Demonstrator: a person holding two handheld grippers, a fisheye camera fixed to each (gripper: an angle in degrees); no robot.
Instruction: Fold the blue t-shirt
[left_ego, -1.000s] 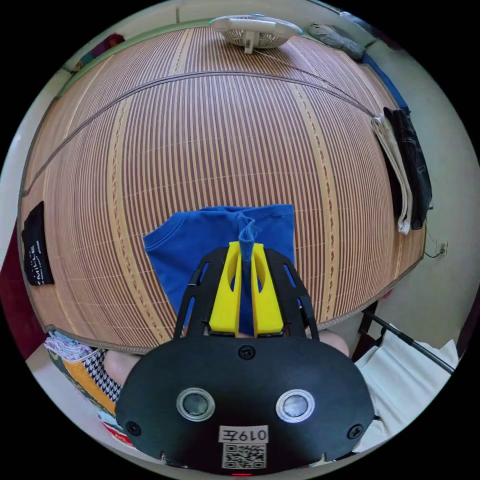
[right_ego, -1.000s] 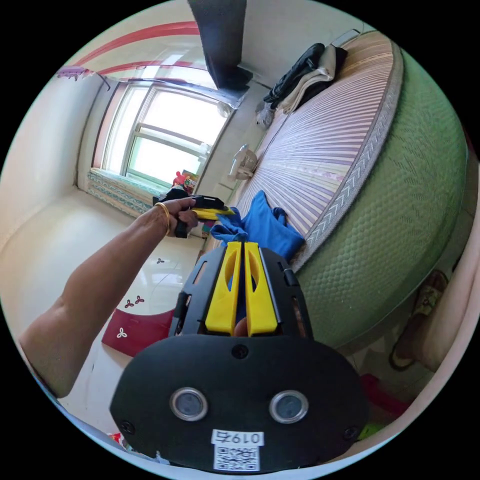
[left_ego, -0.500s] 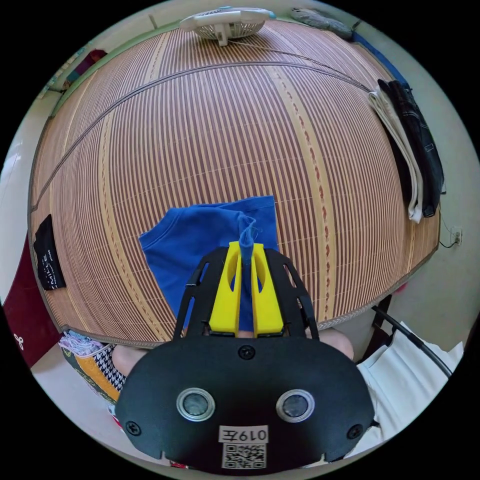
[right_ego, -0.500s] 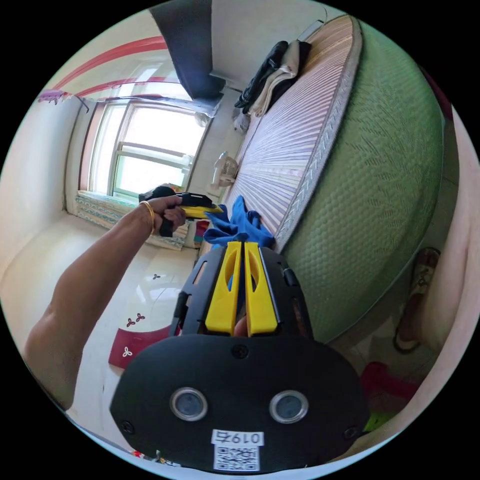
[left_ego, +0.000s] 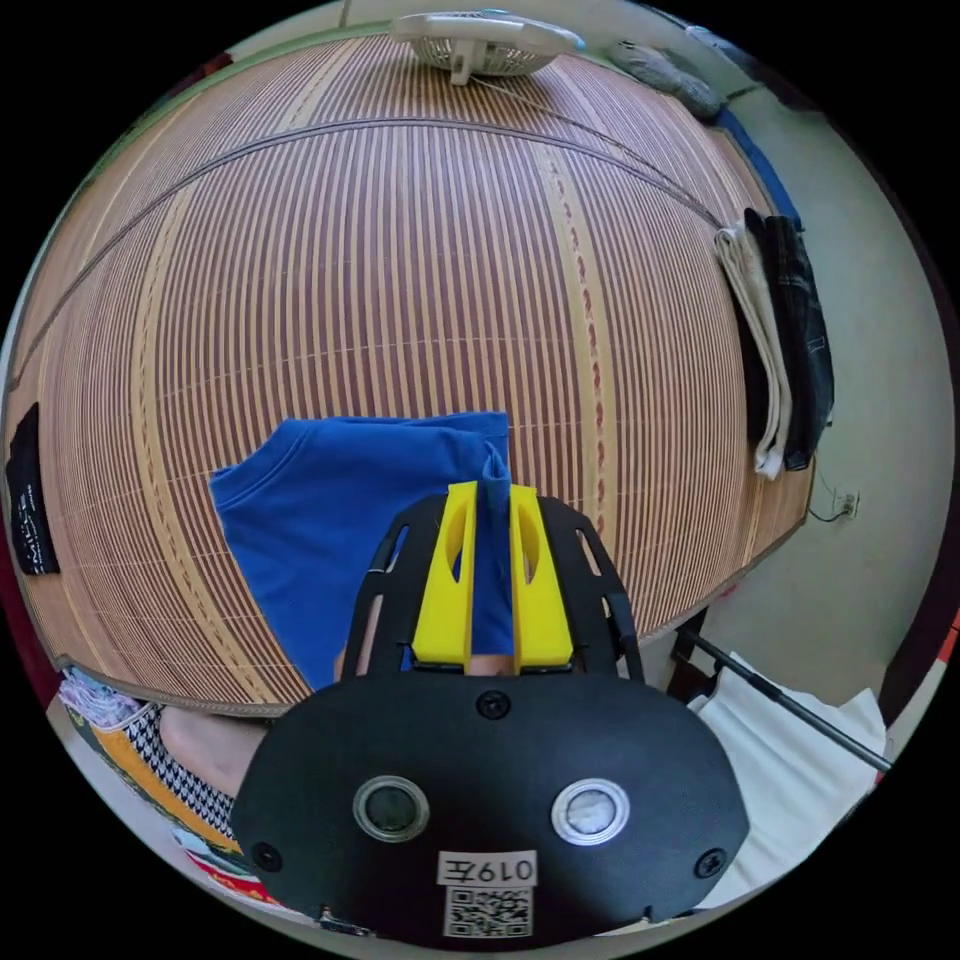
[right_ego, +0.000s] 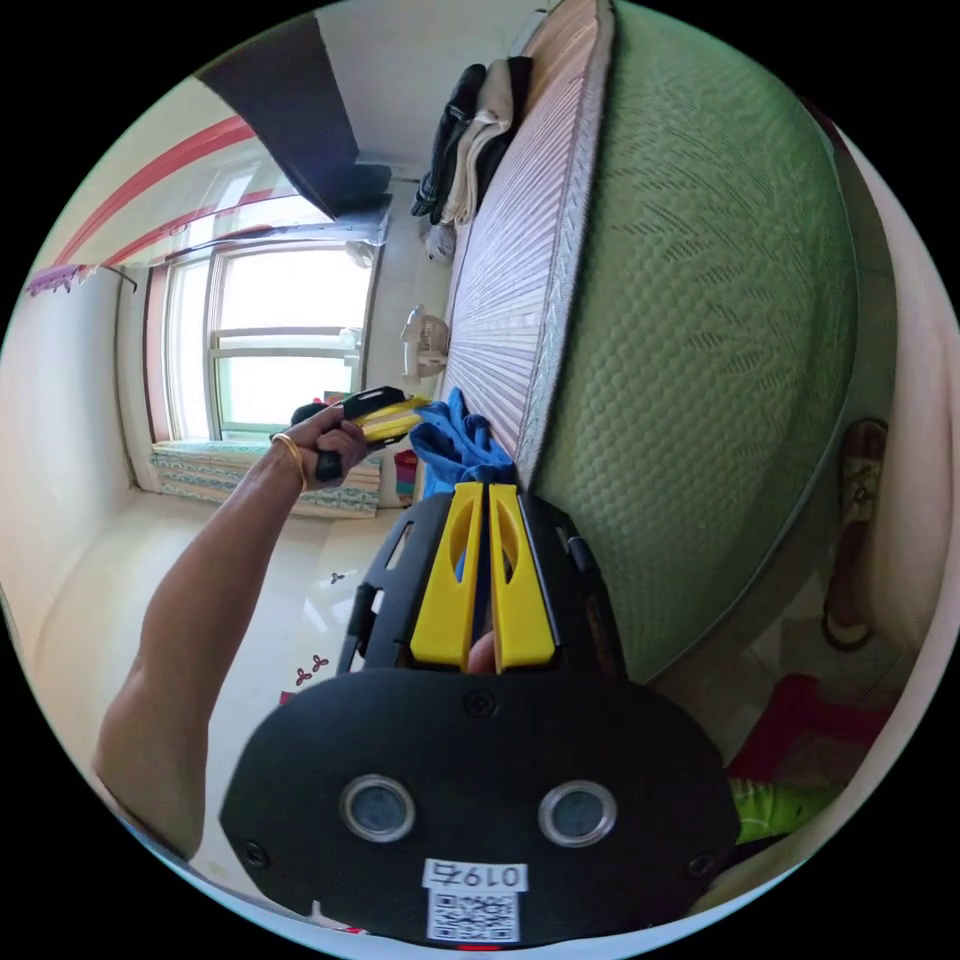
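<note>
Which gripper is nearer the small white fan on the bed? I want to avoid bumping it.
Left, judging by the right gripper view. The left gripper holds the blue t-shirt just short of the fan; the right gripper grips cloth at the mat's edge, farther back.

Bed (left_ego: 330, 250) covered by striped bamboo mat, brown and tan slats. Green quilted mattress side (right_ego: 700, 300) under mat edge. White fan (left_ego: 485, 40) at far edge of bed. Folded clothes (left_ego: 780, 340), cream and dark, stacked near bed corner. Small black cloth (left_ego: 25, 490) at opposite edge. Pale wall with socket (left_ego: 845, 500) beyond bed. Large window (right_ego: 280, 340), bright daylight. Glossy pale floor (right_ego: 250, 600); dark red rug partly seen. Sandal (right_ego: 855, 530) on floor by bed.
</note>
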